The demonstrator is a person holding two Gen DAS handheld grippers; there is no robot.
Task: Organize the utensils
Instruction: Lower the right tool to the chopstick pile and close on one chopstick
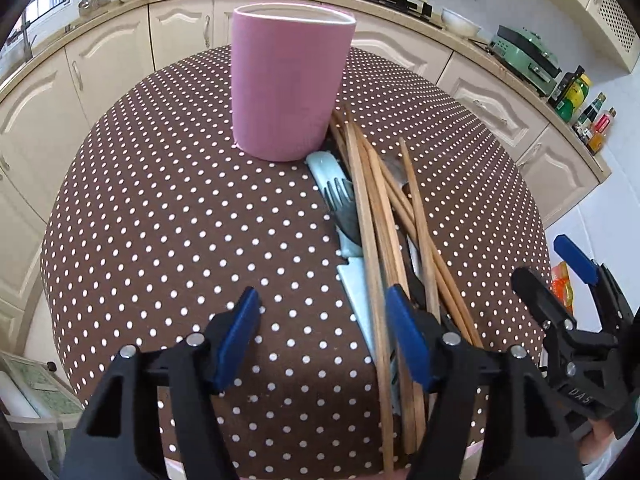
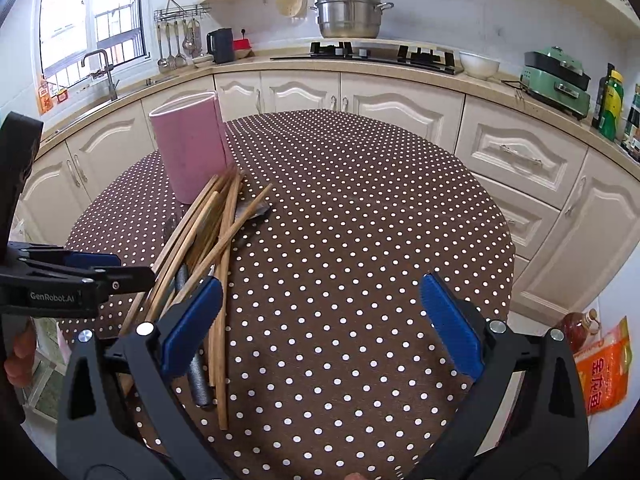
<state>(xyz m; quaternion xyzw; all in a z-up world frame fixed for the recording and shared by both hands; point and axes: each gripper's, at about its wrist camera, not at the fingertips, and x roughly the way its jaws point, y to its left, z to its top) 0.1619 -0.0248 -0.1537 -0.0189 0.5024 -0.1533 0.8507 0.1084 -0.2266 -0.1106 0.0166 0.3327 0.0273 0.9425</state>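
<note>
Since the pink holder [image 1: 290, 84] stands upright toward the far edge of the tabletop [image 1: 160, 208], the loose utensils lie heaped just in front of it — wooden chopsticks [image 1: 376, 248] over a fork [image 1: 340, 208] and a pale blue-handled knife [image 1: 356, 284], presumably waiting to be dropped in. From the left wrist, the left gripper [image 1: 324, 340] hangs wide apart and empty, its right finger [image 1: 408, 336] close against the chopsticks.

From the right wrist, the right gripper [image 2: 320, 328] is also spread wide, holding nothing — its left finger [image 2: 192, 328] beside the pile's near-edge end, by a grey handle [image 2: 198, 376].
</note>
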